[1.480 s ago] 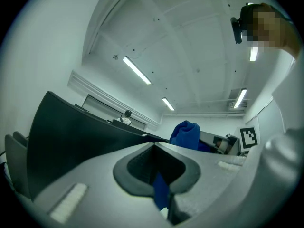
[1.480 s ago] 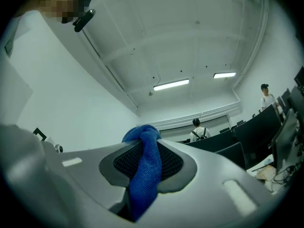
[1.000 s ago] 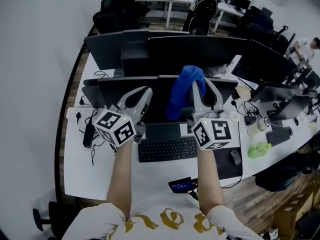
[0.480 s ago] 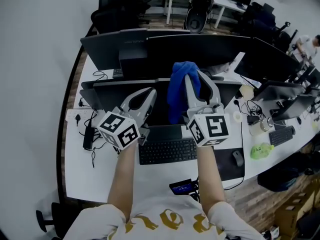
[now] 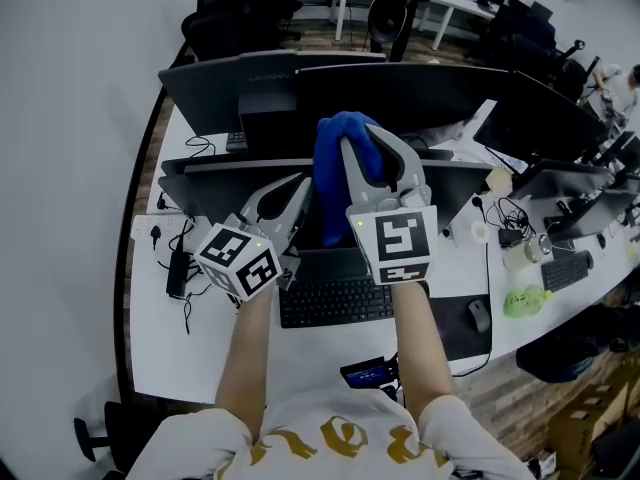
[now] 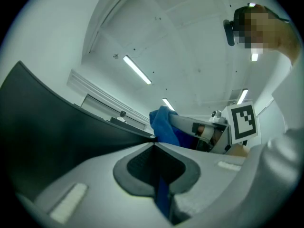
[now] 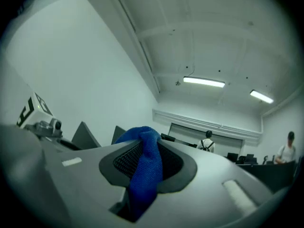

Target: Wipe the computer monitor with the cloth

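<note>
In the head view the black computer monitor [image 5: 235, 186] stands just ahead of me, its top edge running left to right. My right gripper [image 5: 362, 140] is raised over that top edge and shut on the blue cloth [image 5: 328, 173], which hangs down in front of the screen. In the right gripper view the cloth [image 7: 145, 170] is pinched between the pads and bunches over the tips of that gripper [image 7: 147, 142]. My left gripper [image 5: 296, 184] sits lower, close to the screen and just left of the cloth. In the left gripper view its jaws [image 6: 154, 144] meet with nothing gripped, the dark monitor [image 6: 47, 127] at left, the cloth [image 6: 164, 125] beyond.
A keyboard [image 5: 335, 301] lies below the monitor, with a mouse [image 5: 480, 315] on a dark mat to its right and a small lit device [image 5: 368, 373] near the desk's front edge. A power strip [image 5: 160, 230] and cables sit at left. More monitors [image 5: 270, 83] stand behind.
My right gripper has carried the cloth leftward and slightly up along the monitor's top, closing in on the left gripper. The left gripper has stayed put.
</note>
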A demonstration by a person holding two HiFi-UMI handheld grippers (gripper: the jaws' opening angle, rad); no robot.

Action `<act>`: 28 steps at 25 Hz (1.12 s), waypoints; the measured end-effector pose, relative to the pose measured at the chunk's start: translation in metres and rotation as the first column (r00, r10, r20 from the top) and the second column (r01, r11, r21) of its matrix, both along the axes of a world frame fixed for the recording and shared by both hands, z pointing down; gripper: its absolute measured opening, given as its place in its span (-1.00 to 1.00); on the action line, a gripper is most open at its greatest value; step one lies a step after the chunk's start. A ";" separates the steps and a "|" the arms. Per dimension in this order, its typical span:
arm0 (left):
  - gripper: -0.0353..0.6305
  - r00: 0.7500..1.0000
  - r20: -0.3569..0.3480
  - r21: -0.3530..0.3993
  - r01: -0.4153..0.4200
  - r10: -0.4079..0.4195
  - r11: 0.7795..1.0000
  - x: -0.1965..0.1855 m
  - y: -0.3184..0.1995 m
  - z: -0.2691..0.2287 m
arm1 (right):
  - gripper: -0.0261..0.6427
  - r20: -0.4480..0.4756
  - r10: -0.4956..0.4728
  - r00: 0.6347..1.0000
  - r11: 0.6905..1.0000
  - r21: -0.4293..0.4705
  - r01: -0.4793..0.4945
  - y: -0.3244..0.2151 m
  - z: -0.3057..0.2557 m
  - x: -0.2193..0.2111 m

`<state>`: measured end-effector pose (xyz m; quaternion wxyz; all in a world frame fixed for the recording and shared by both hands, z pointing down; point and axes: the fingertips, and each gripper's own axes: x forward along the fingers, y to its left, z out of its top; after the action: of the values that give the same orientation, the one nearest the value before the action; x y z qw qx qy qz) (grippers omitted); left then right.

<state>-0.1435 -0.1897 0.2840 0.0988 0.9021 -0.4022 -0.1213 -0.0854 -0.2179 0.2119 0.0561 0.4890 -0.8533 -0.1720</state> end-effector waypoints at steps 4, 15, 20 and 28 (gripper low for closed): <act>-0.89 1.000 0.004 -0.010 0.000 0.000 1.000 -0.002 0.000 0.005 | -0.61 -0.137 0.064 0.988 0.998 -0.012 -0.067 -0.005 0.010 -0.005; -0.89 1.000 -0.001 -0.040 -0.007 0.007 0.999 0.001 -0.001 0.017 | -0.63 -0.168 0.092 0.982 0.991 -0.081 -0.107 -0.011 0.018 -0.002; -0.89 1.000 -0.004 -0.041 -0.005 0.005 0.999 0.003 0.000 0.016 | -0.63 -0.189 0.116 0.975 0.988 -0.077 -0.132 -0.011 0.019 0.004; -0.89 1.000 -0.014 -0.035 -0.004 0.003 0.999 0.007 0.003 0.011 | -0.63 -0.193 0.138 0.971 0.985 -0.076 -0.155 -0.012 0.021 0.020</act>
<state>-0.1367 -0.1869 0.2949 0.1175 0.9001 -0.4019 -0.1207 -0.0657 -0.2298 0.2324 0.1705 0.5293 -0.8127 -0.1739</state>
